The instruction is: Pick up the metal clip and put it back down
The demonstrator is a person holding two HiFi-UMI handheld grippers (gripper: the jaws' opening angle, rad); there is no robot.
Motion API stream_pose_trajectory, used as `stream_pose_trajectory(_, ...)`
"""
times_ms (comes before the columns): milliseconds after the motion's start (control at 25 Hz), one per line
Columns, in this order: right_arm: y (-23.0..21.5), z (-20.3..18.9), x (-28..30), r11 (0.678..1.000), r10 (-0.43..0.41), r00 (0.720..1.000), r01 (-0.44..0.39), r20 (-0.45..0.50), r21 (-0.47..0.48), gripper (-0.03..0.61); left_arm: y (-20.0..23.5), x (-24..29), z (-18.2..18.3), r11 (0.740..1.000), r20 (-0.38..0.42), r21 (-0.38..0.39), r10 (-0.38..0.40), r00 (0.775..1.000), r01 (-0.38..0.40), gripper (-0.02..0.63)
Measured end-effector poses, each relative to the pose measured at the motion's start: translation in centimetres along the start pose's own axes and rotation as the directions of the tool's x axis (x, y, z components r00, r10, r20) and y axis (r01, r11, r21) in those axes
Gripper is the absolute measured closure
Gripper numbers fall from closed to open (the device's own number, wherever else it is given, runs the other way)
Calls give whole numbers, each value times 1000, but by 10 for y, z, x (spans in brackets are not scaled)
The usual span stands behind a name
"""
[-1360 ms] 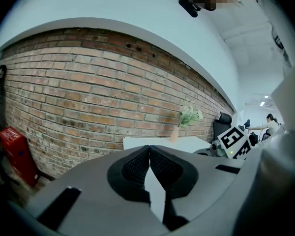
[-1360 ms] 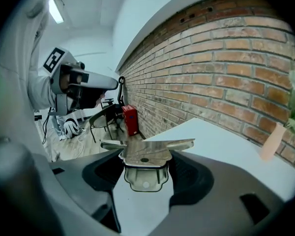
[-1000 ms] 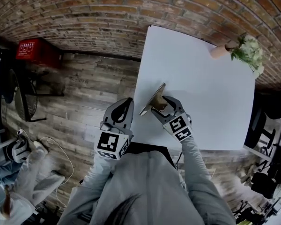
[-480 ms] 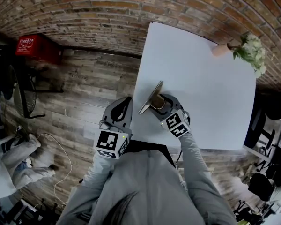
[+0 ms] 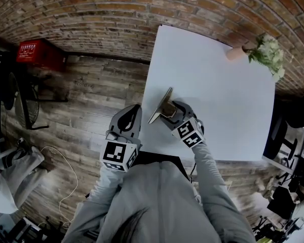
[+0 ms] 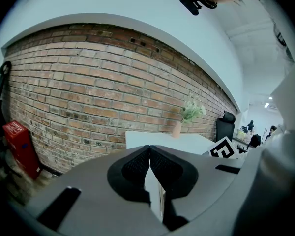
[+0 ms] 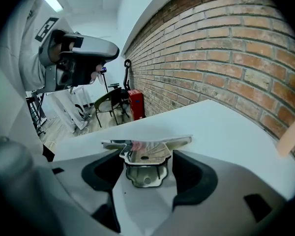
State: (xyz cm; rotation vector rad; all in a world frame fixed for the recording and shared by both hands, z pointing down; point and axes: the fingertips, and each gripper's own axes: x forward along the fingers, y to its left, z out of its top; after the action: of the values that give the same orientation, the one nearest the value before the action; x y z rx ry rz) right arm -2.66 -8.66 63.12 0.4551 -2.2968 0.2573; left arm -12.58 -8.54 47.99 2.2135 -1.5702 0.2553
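Nearest us, at about 8 o'clock from the work, our left gripper (image 6: 149, 156) hangs off the table's near-left edge with its jaws pressed together on nothing; it takes no part here. Just past it, our right gripper (image 7: 147, 162) has its jaws closed narrowly on the lower body of the metal clip (image 5: 162, 104), whose flat wings stand out beyond the pads. In the head view the clip sits tilted on edge at 11 o'clock from that gripper, over the left margin of the white table (image 5: 218, 95). We cannot tell whether it touches the surface. We judge the grasp made and the lift in hand or just done. What remains is setting the clip down flat and letting go. Far off at 1 o'clock a vase of flowers (image 5: 263, 53) stands in the table's corner.
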Motion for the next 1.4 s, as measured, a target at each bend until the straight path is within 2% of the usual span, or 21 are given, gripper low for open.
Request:
stream_pose_trajectory(320,-3,14,-32,998,-55,996,54,64,15,279,-7,1,14,999,23,26,-21,1000,21,588)
stream_pose_trajectory(520,-10,33,-71,988,-134,979,121,154,94,281,-15,-1,32,998,54,52,-45,998,42,588)
stream_pose_trajectory(760,-26,63,-128,961,-243,924,189,294,201,281,-28,-5,57,994,104,84,-74,992,66,588)
stream_pose_trajectory(1120,-39,104,-200,937,-336,829,247,447,248,288,-50,-17,90,986,169,132,-128,977,106,588)
stream_pose_trajectory(1280,-39,115,-225,927,-368,786,272,496,258,329,-59,-19,98,981,182,149,-154,971,128,588)
stream_pose_trajectory(1400,-38,119,-241,919,-389,753,282,530,274,394,-65,-20,102,977,188,158,-171,967,142,588)
